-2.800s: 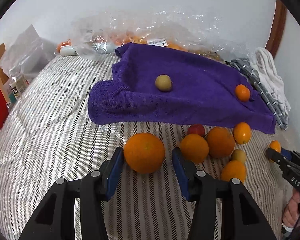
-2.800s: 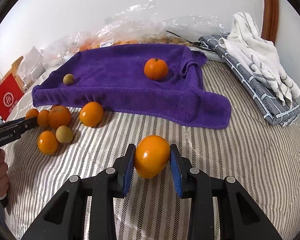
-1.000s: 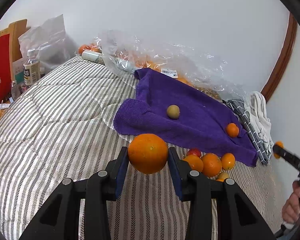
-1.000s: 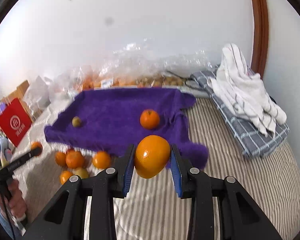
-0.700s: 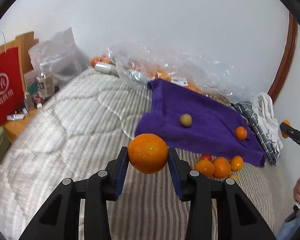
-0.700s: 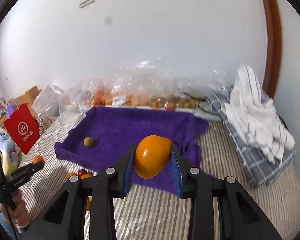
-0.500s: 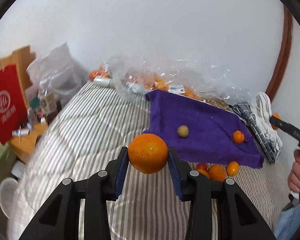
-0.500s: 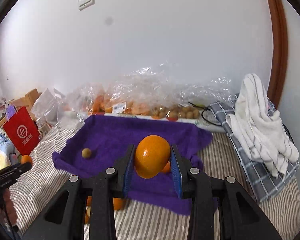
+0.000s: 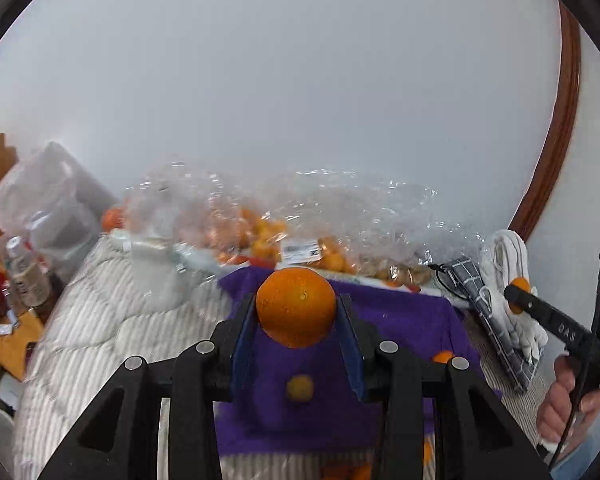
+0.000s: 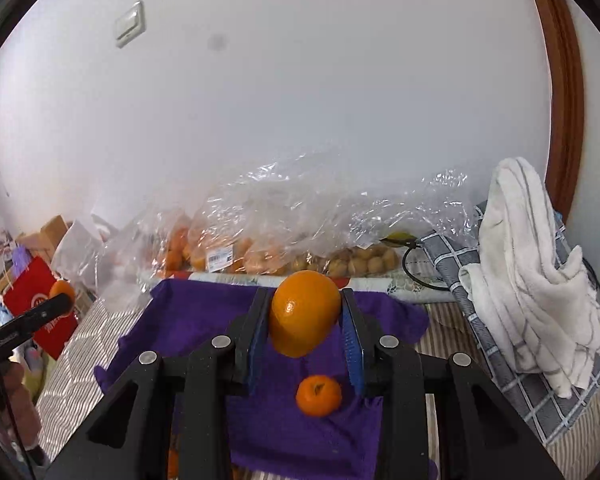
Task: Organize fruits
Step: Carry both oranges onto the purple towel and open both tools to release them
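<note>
My left gripper [image 9: 296, 312] is shut on a large orange [image 9: 296, 307], held in the air above the purple towel [image 9: 404, 320]. My right gripper [image 10: 305, 316] is shut on a second orange [image 10: 305, 312], also raised over the purple towel [image 10: 204, 316]. On the towel lie a small tangerine [image 10: 318, 395] and a small yellowish fruit [image 9: 300, 388]; another tangerine [image 9: 443, 357] shows beside the left gripper's right finger. Each view shows the other gripper at its edge, fruit in its tip. A few loose oranges [image 9: 348, 471] peek out below the towel's front edge.
Clear plastic bags of fruit [image 10: 268, 248] line the wall behind the towel. A white striped towel [image 10: 532, 280] on a grey checked cloth [image 10: 512, 368] lies at the right. A red bag [image 10: 40, 308], bottle [image 9: 24, 268] and boxes stand left of the striped bed [image 9: 100, 344].
Both grippers lifted their oranges off the bed and have risen and swung toward the towel. The loose oranges have dropped nearly out of view.
</note>
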A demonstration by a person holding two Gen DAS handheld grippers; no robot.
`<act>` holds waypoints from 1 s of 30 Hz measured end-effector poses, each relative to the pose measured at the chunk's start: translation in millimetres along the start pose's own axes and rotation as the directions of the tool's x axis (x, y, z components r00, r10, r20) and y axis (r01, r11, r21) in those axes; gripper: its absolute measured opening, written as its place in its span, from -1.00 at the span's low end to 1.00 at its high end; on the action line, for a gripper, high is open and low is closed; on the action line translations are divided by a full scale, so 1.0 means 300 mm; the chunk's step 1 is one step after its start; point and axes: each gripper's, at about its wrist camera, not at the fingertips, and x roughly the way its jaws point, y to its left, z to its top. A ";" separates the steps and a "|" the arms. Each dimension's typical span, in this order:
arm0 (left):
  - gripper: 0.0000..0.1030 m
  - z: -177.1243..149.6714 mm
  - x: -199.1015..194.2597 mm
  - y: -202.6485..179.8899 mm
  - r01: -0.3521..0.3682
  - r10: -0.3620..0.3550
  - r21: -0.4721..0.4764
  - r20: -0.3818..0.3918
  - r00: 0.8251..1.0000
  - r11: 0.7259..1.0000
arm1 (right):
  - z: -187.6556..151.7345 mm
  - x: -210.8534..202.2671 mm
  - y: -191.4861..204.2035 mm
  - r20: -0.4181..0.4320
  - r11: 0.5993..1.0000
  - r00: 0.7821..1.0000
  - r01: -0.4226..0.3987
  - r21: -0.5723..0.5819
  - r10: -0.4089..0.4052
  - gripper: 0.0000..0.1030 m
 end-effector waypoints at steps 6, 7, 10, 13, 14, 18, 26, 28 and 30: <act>-0.27 -0.031 0.210 -0.011 -0.015 0.015 0.003 -0.073 0.997 1.000 | -0.052 0.141 -0.040 -0.083 1.000 0.996 0.020 0.004 -0.019 -0.34; -0.27 -0.045 0.236 -0.004 -0.016 0.016 0.001 -0.092 0.996 1.000 | -0.064 0.163 -0.047 -0.097 1.000 0.995 0.020 0.010 -0.019 -0.34; -0.28 -0.080 0.291 0.020 -0.028 0.028 0.005 -0.131 0.991 1.000 | -0.105 0.261 -0.069 -0.183 0.998 0.983 0.020 0.056 -0.009 -0.34; -0.27 -0.101 0.331 0.046 -0.042 0.042 0.007 -0.166 0.985 0.999 | -0.128 0.314 -0.068 -0.223 0.997 0.975 0.029 0.064 -0.014 -0.34; -0.27 -0.102 0.339 0.053 -0.040 0.038 -0.004 -0.173 0.984 0.999 | -0.134 0.329 -0.064 -0.237 0.998 0.971 0.030 0.063 -0.014 -0.34; -0.27 -0.115 0.366 0.064 -0.022 0.021 -0.006 -0.212 0.977 1.000 | -0.155 0.375 -0.054 -0.282 0.997 0.959 0.051 0.052 -0.035 -0.34; -0.27 -0.134 0.404 0.044 -0.047 0.054 0.034 -0.236 0.970 0.998 | -0.174 0.397 -0.064 -0.301 0.995 0.952 0.071 0.070 -0.047 -0.34; -0.27 -0.136 0.416 0.039 -0.051 0.059 0.039 -0.240 0.969 0.998 | -0.173 0.391 -0.068 -0.293 0.995 0.955 0.073 0.074 -0.048 -0.34; -0.27 -0.139 0.417 0.037 -0.055 0.064 0.043 -0.240 0.969 0.998 | -0.173 0.381 -0.075 -0.285 0.994 0.957 0.072 0.080 -0.046 -0.33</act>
